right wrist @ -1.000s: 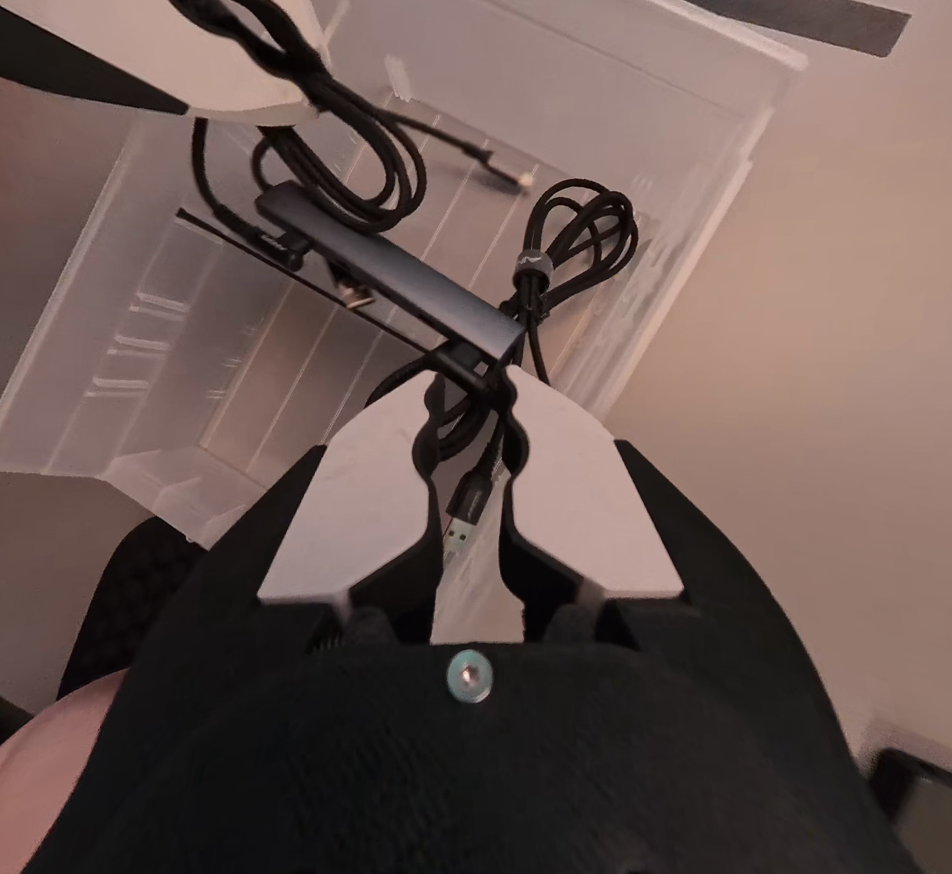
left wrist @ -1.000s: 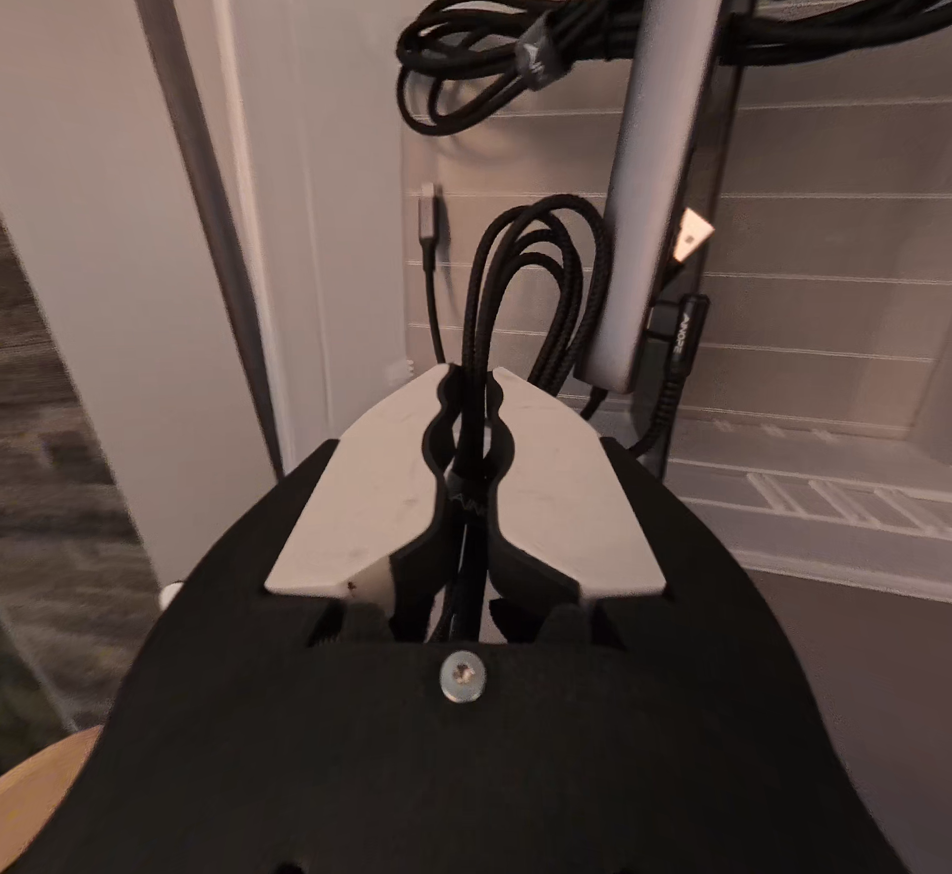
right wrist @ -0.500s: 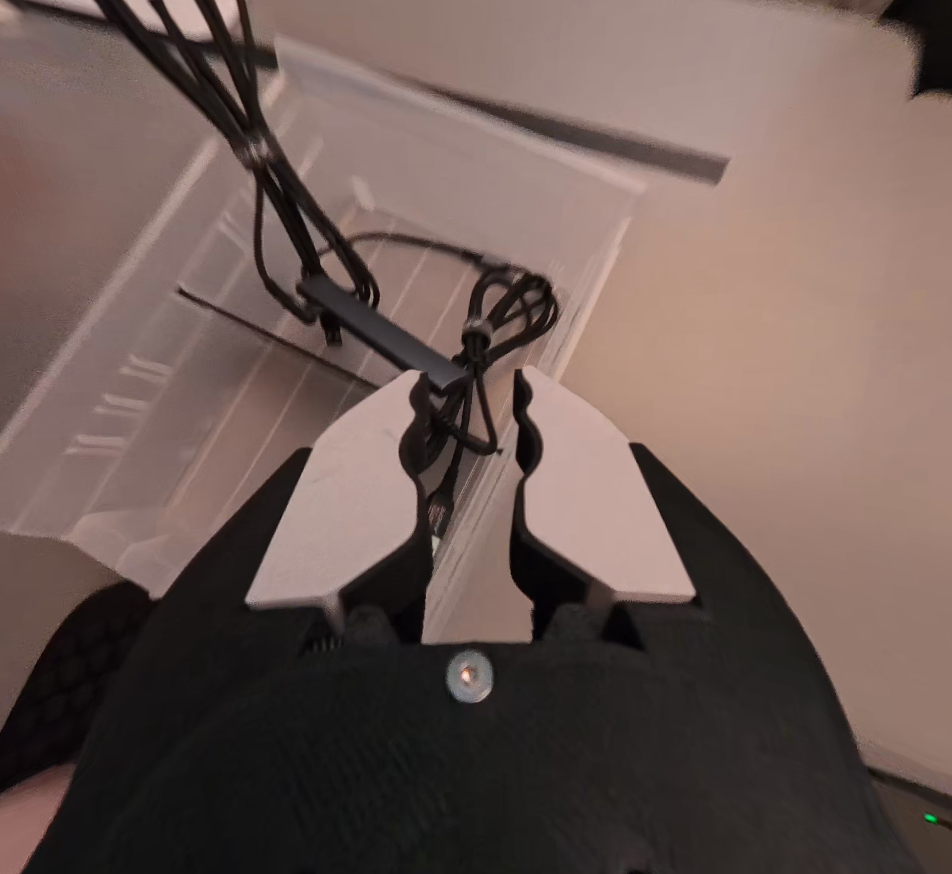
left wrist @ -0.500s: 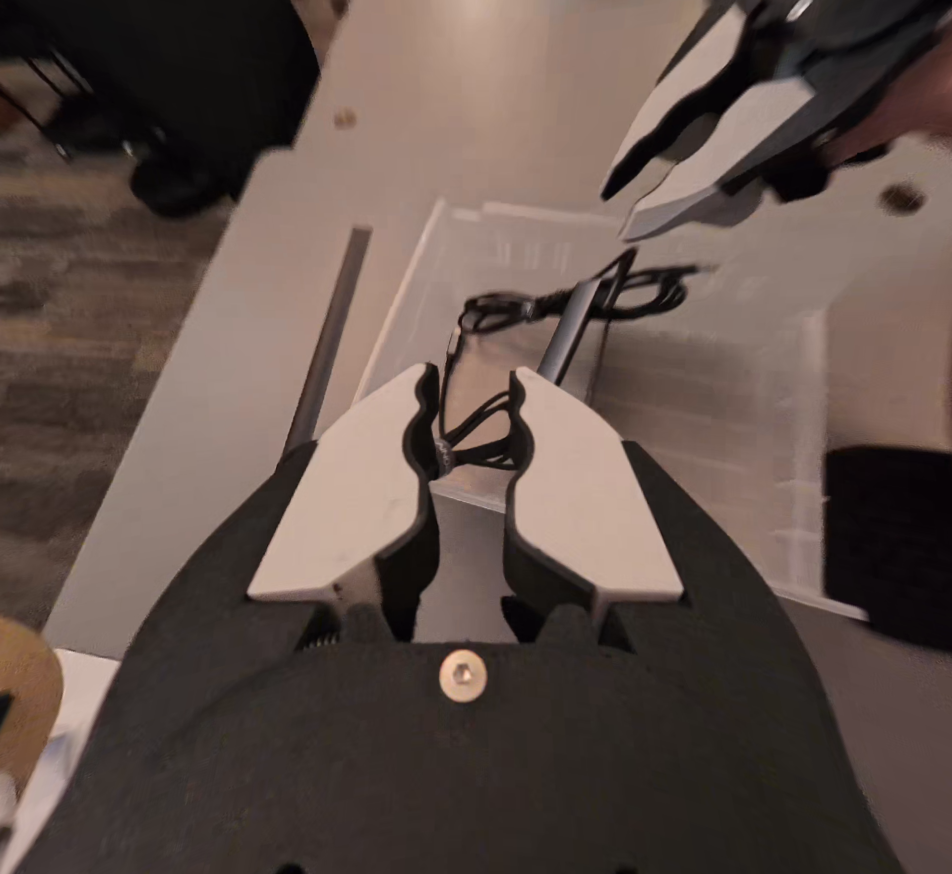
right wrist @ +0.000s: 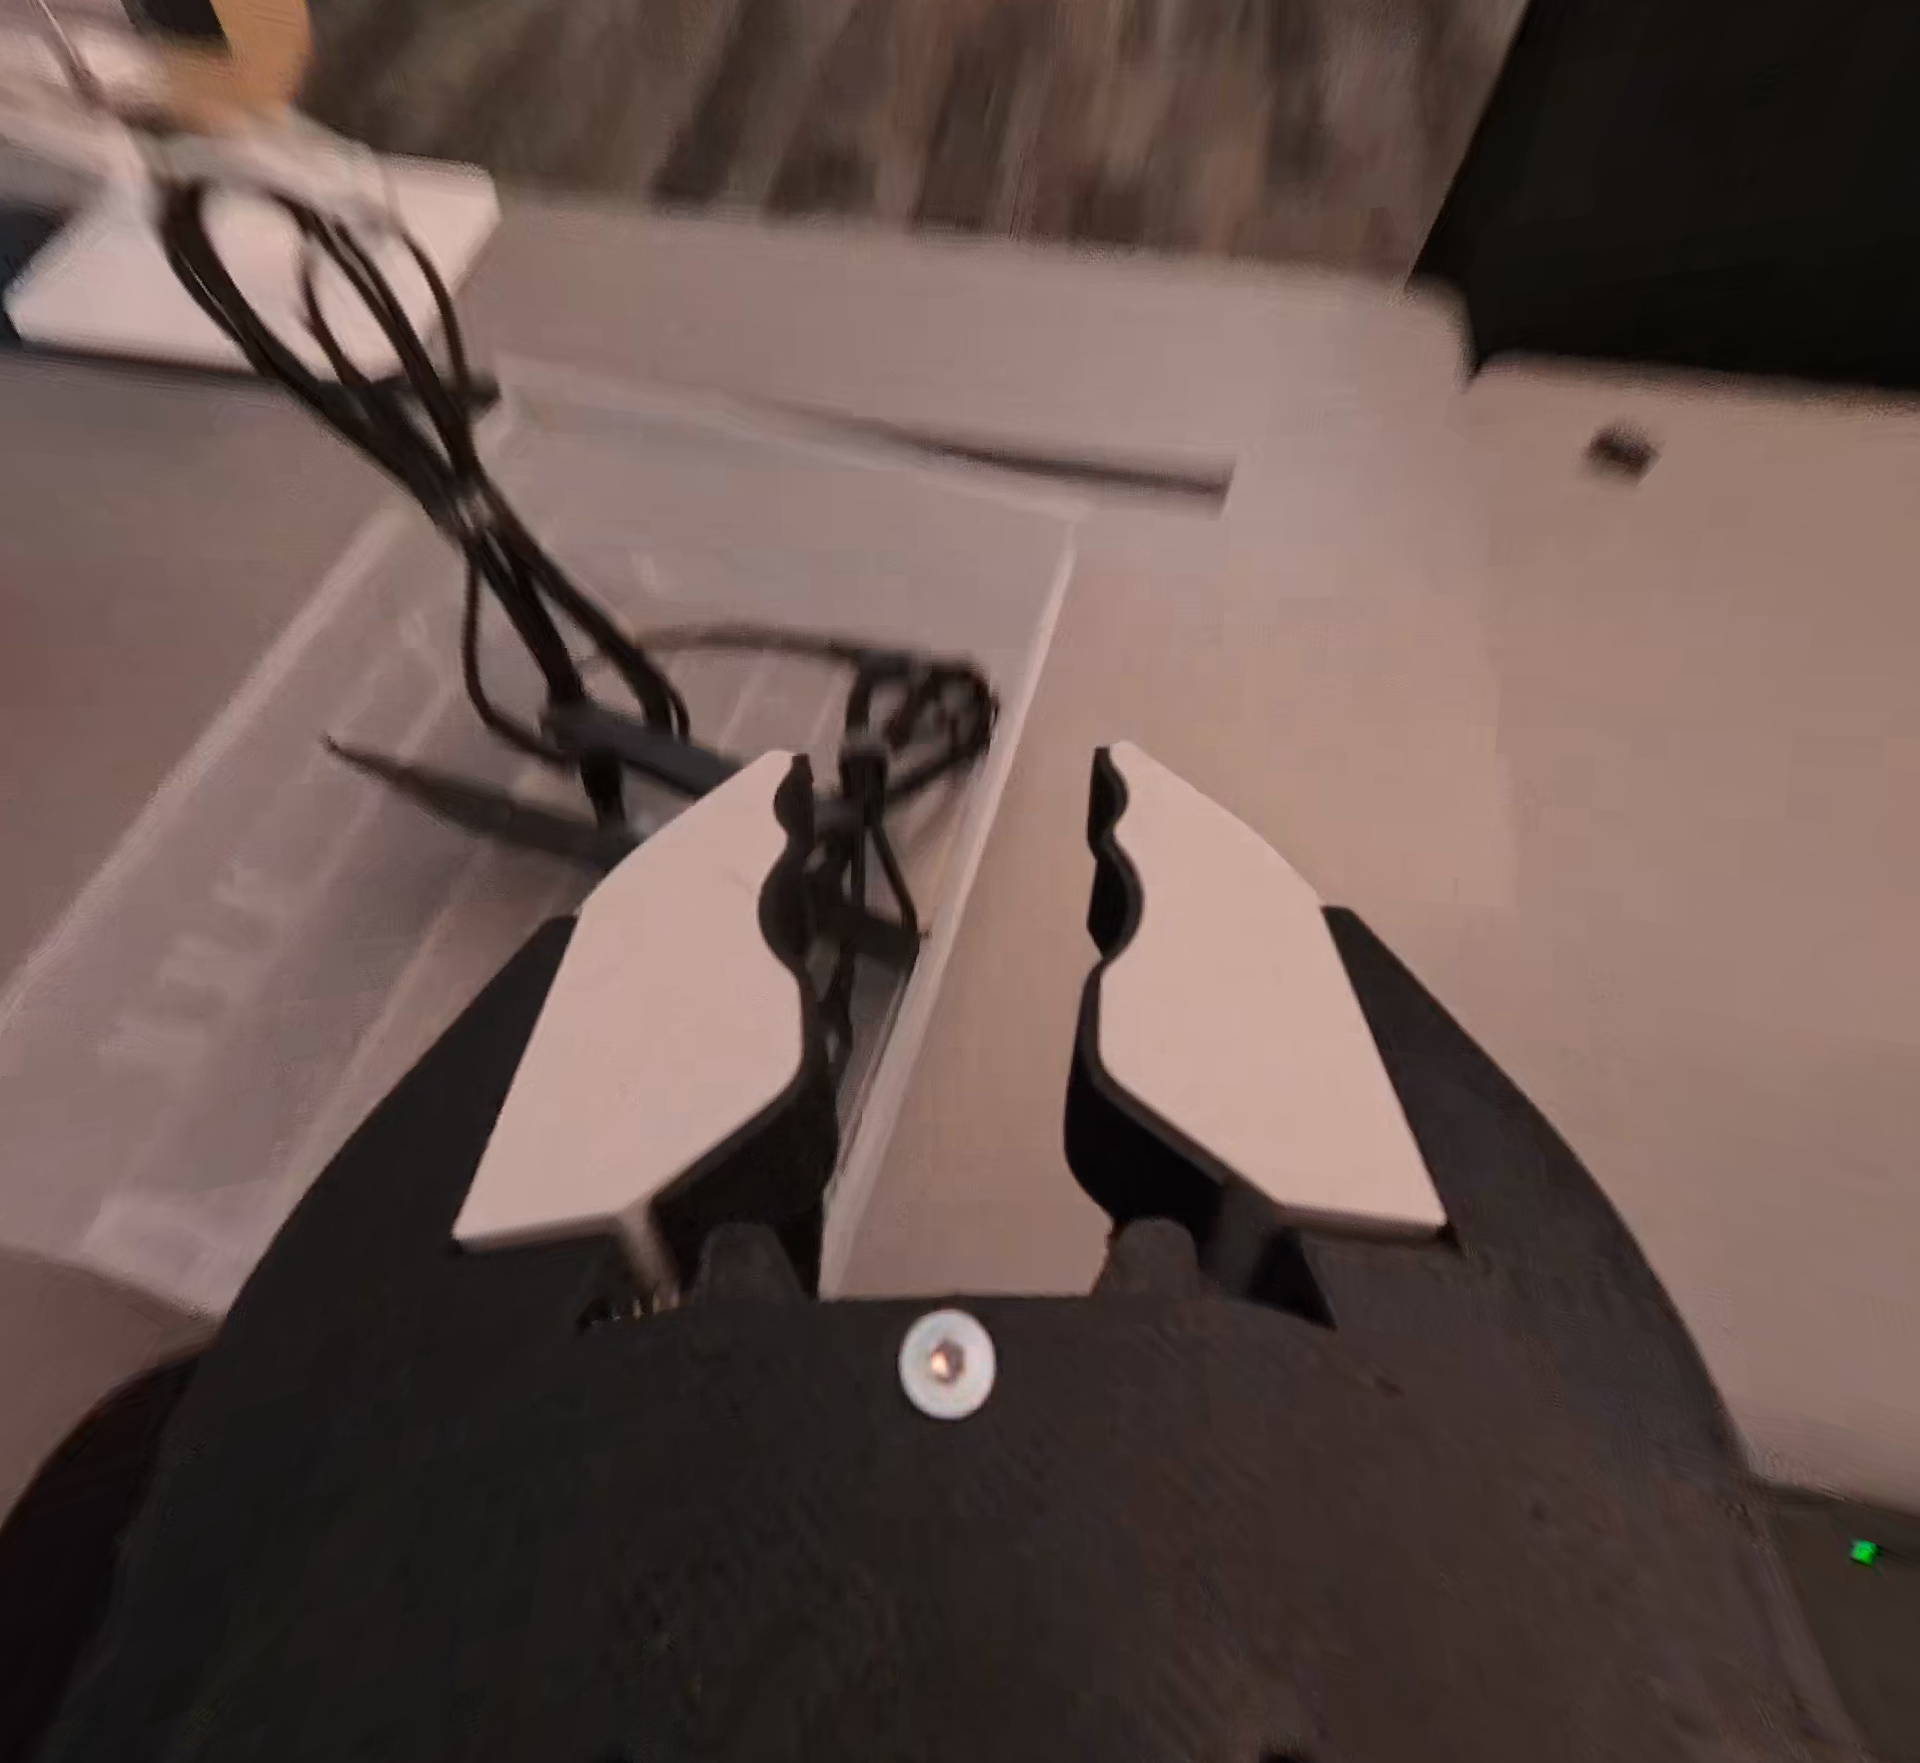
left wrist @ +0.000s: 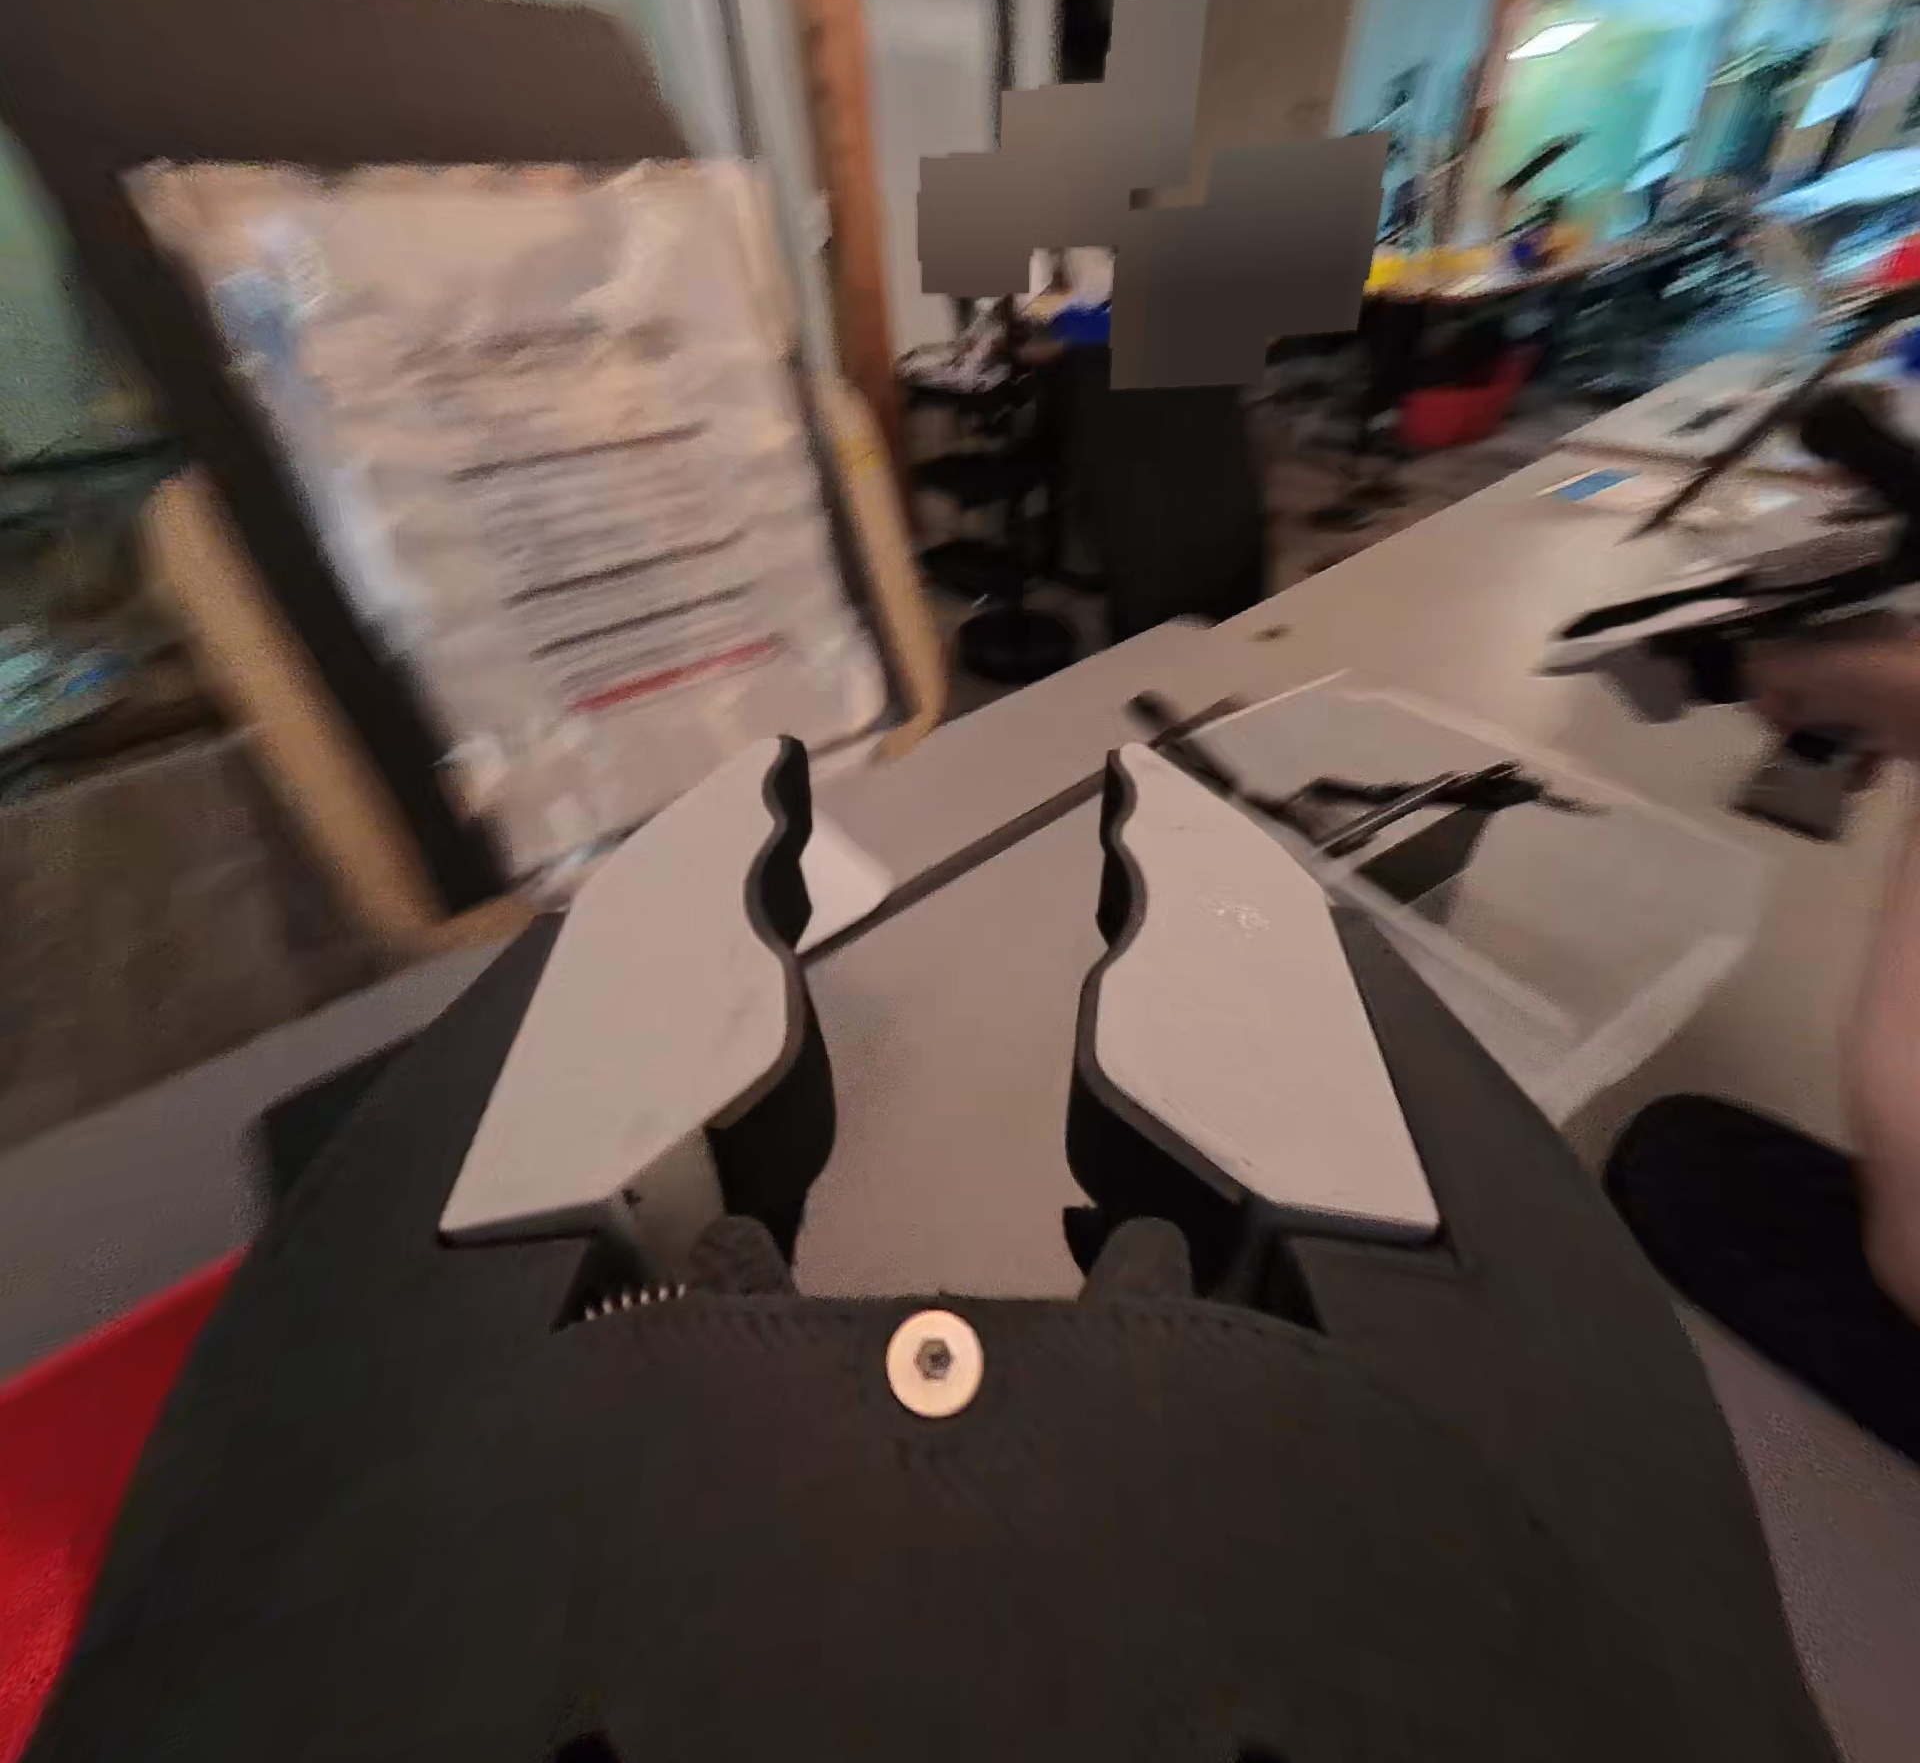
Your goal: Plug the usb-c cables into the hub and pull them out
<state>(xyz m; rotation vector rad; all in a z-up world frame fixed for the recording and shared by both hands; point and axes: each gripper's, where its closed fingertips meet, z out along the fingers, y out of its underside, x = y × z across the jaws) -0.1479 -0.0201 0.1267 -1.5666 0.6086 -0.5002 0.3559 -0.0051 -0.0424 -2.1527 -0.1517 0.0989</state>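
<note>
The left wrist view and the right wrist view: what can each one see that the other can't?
Only the left wrist view shows a big blurry whiteboard and a busy room behind. Only the right wrist view shows the wood-patterned floor and cables rising up and left out of the bin. Both show the black cables and the dark hub in the clear plastic bin on the table, and each view's own jaws wide open, holding nothing.

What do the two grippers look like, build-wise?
Both match. The left gripper and the right gripper each have a matte black, textured body that flares wide, one silver hex screw at centre, and two flat pale grey fingers with wavy black inner edges. A small spring shows at the left finger's base. No cables or sleeves visible.
</note>
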